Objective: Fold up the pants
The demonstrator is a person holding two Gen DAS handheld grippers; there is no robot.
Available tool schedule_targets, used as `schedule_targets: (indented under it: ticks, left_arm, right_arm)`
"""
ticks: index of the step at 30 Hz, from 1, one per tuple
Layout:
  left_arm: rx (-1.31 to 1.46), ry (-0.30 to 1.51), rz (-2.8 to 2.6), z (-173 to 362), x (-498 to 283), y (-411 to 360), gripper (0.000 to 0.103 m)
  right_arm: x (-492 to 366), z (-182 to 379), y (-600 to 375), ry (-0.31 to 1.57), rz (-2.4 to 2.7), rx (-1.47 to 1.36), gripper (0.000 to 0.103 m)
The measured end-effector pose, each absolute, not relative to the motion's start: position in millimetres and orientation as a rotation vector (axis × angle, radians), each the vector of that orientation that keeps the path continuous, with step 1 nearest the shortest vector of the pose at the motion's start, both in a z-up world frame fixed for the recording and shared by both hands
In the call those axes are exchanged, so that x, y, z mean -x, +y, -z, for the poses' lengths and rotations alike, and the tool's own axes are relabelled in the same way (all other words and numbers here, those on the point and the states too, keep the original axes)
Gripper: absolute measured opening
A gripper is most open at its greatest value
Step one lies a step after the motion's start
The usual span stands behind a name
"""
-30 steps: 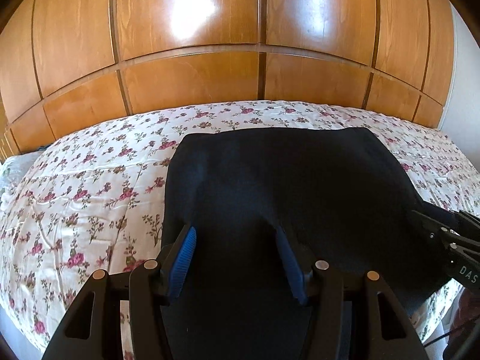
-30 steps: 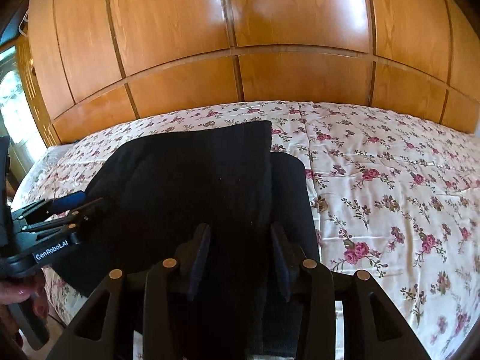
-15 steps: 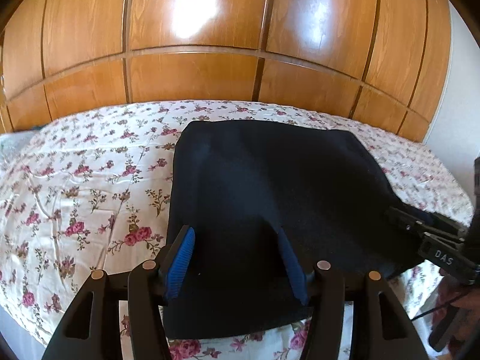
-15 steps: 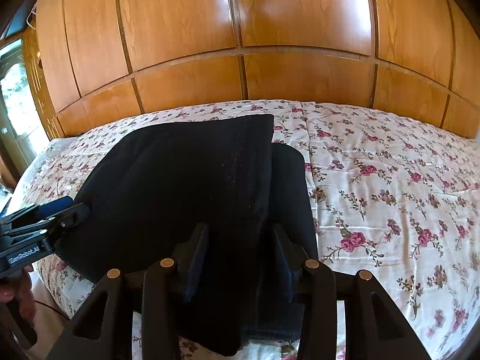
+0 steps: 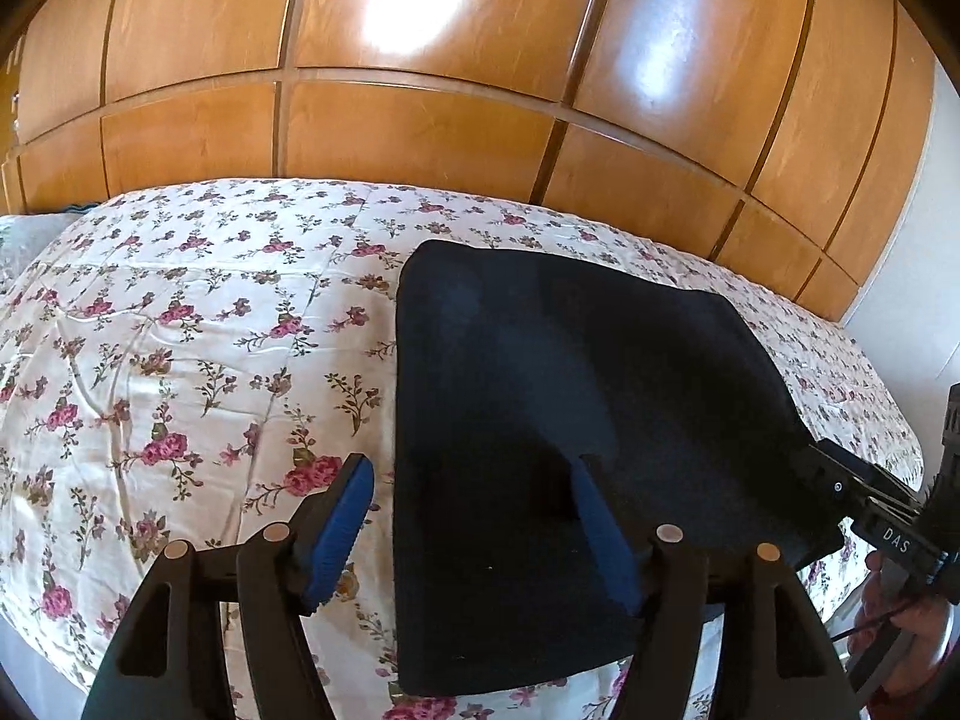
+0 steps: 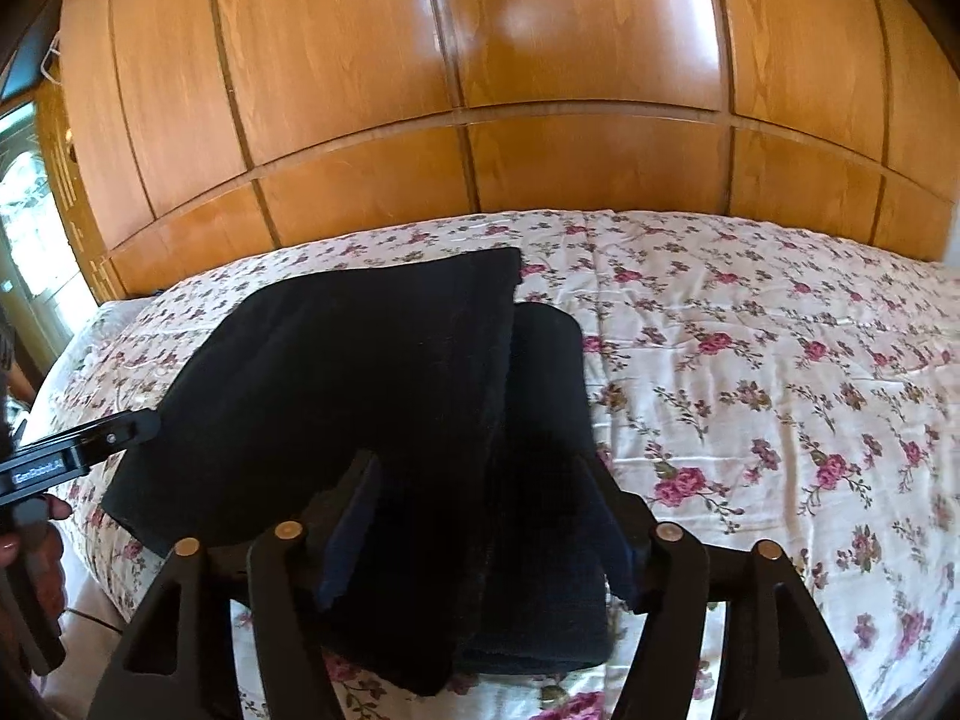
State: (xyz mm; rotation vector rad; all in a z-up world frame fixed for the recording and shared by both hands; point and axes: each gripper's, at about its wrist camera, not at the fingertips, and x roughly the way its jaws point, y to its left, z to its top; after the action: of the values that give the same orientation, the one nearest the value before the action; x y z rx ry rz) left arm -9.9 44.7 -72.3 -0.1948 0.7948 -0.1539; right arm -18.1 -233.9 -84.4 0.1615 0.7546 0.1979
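- The dark pants (image 5: 570, 420) lie folded into a flat, roughly rectangular stack on the bed (image 5: 180, 330), which wears a white cover printed with pink flowers.
- In the left wrist view the stack fills the picture from its middle toward 5 o'clock, with its far edge pointing toward 12 o'clock and its near edge close to the bed's front border.
- In the right wrist view the pants (image 6: 360, 390) sit from the middle toward 9 o'clock; a top layer overlaps a lower one, and a strip of that lower layer shows along the side toward 3 o'clock.
- The left gripper (image 5: 474, 534) has its jaws spread wide and has just been opening further. One blue pad sits over the flowered cover at 7 o'clock of the stack's corner, the other over the dark cloth. The stack's left edge runs between them, and neither pad presses on it.
- The right gripper (image 6: 480, 528) is released too, its jaws having just been opening. The near end of the stack lies between the fingers without being pinched.
- Each gripper shows in the other's camera: the right one at 4 o'clock in the left view, the left one at 9 o'clock in the right view, both beside the stack's outer edges.
- A glossy wooden wardrobe (image 5: 450, 60) of panelled doors stands behind the bed at 12 o'clock.
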Motion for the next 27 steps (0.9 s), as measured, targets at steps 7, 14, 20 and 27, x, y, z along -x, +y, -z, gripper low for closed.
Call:
schedule_targets:
  ticks: [7, 14, 20, 27]
  left_arm:
    - [0.230, 0.825, 0.202, 73, 8, 54, 0.070]
    - [0.429, 0.897, 0.314, 87, 2, 78, 0.070]
    - [0.612, 0.950, 0.383, 106, -2, 98, 0.070]
    - [0.815, 0.989, 0.489, 128, -1, 104, 0.068]
  right_arm:
    - [10, 95, -249, 0.820, -0.231, -0.280, 0.079]
    - [2, 113, -266, 0.906, -0.311, -0.462, 0.084]
    - [1, 128, -282, 0.944, -0.353, -0.662, 0.086]
    - [2, 127, -282, 0.945, -0.372, -0.661, 0.086]
